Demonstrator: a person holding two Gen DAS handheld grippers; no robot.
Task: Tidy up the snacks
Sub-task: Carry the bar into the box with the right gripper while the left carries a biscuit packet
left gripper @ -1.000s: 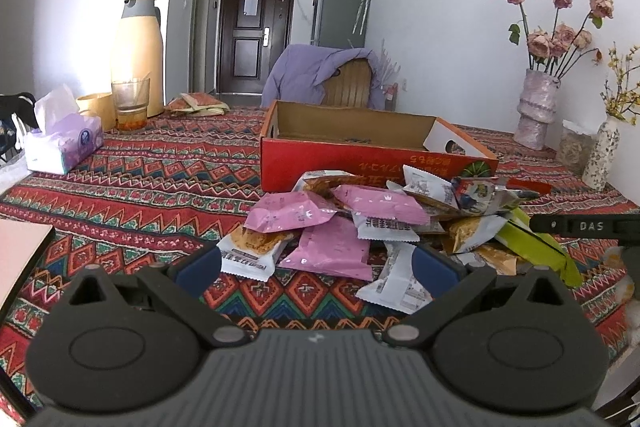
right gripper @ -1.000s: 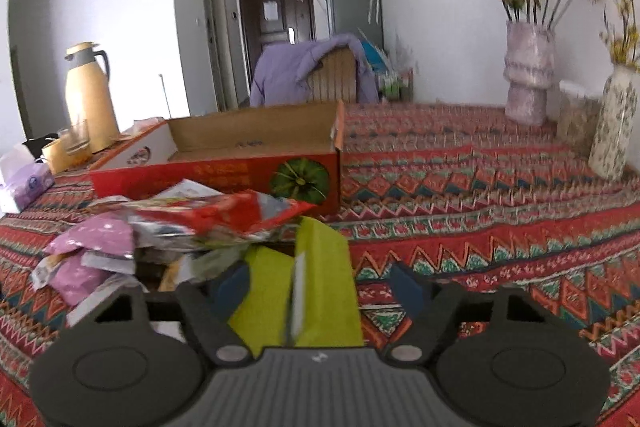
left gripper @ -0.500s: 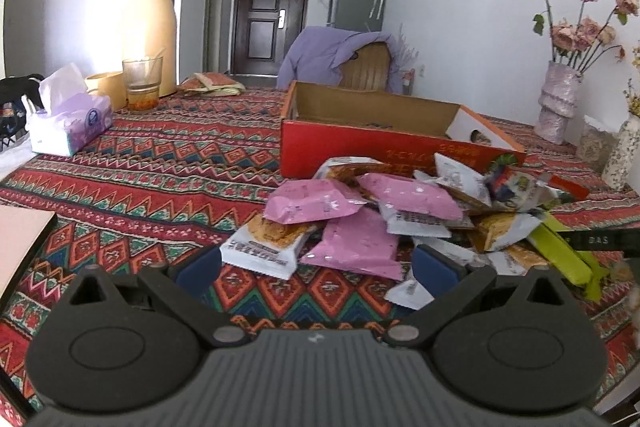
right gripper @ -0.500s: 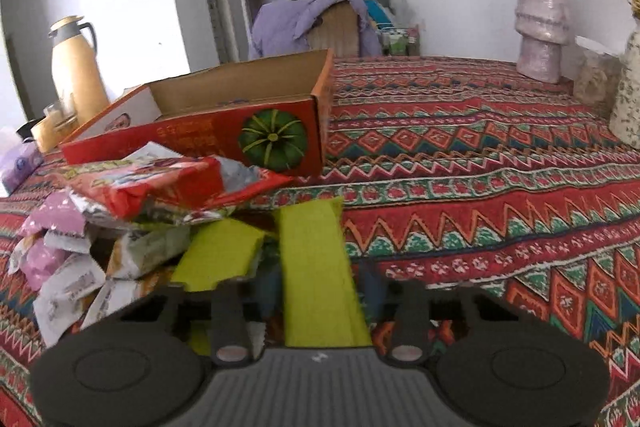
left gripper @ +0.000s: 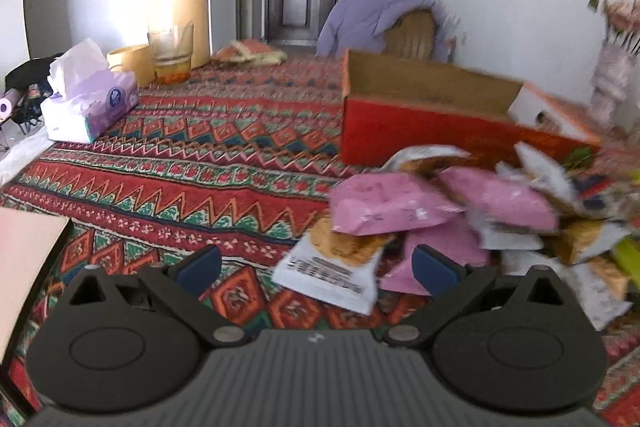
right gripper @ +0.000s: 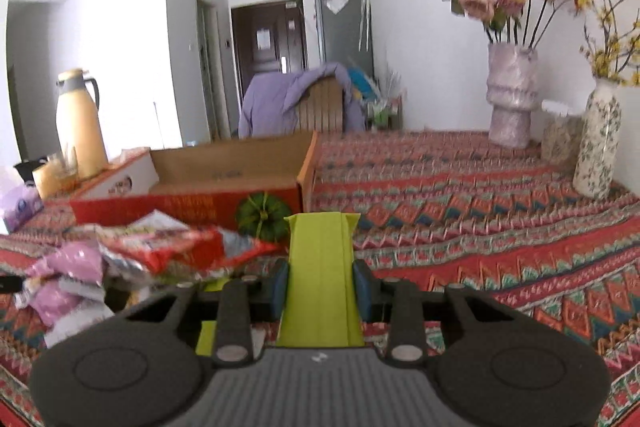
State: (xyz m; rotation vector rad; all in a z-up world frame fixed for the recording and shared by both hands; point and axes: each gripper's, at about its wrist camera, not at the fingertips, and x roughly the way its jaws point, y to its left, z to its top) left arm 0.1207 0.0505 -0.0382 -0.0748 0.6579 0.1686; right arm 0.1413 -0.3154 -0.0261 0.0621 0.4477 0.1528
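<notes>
a: the lime-green packet (right gripper: pixel 320 279) sits pinched between the blue pads (right gripper: pixel 361 285) of the right claw (right gripper: pixel 320 285), which has just been closing and now looks clamped flat on the packet's sides. it's lifted a little, its far end poking toward the red cardboard box (right gripper: pixel 192 205).

b: risk there?

a: a thin, slick wrapper held by its edges. i'd guess it could buckle or slide out on the way to the box, mostly if the carry is quick. the near wall of the box also stands between packet and opening, so a low path might catch the packet's front end on the rim.

b: and the heap?

a: the snack pile (left gripper: pixel 460 219) lies just in front of the box, toward the near edge of the tabletop (right gripper: pixel 480 227). a red wrapper (right gripper: pixel 168 247) lies right beside the green packet; i can't tell whether they touch. if they do, lifting could drag it along or tip the heap.

b: the other side?

a: the left claw (left gripper: pixel 316 265) stands wide open, holding nothing, with a white-and-brown packet (left gripper: pixel 332 263) between its fingers but not gripped. the view is blurred. pink packets (left gripper: pixel 384 203) overlap that one, so closing there may pull several at once.
</notes>
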